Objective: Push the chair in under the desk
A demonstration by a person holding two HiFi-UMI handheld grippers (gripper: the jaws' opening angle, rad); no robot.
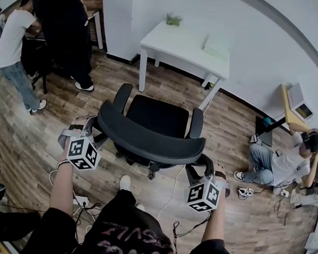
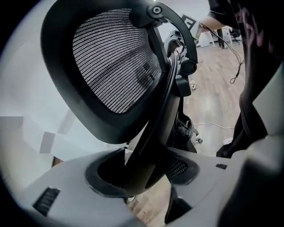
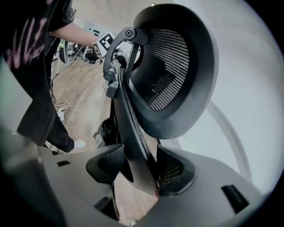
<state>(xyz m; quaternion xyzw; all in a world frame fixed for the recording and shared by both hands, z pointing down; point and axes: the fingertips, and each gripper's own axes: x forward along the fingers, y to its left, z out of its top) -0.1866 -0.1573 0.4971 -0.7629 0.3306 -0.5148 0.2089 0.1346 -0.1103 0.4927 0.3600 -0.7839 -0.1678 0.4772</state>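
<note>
1. The left claw [image 2: 142, 170] is clenched on the left edge of the backrest [image 2: 115, 71]. The right claw [image 3: 137, 166] is clamped on the opposite edge.
2. The chair [image 1: 155, 117] stands on the wooden floor [image 1: 36, 138], its seat facing the white bench [image 1: 176, 45]. It is well apart from the bench and not yet under it.
3. The grasp looks made, so the push is the step in hand. It calls for even forward pressure from both claws, steering the chair straight between the bench legs.

Head view: from above, steeply down onto the chair [image 1: 158, 118]
2 gripper views: close up, along their jaws
Shared: chair's backrest [image 2: 111, 66]
</note>
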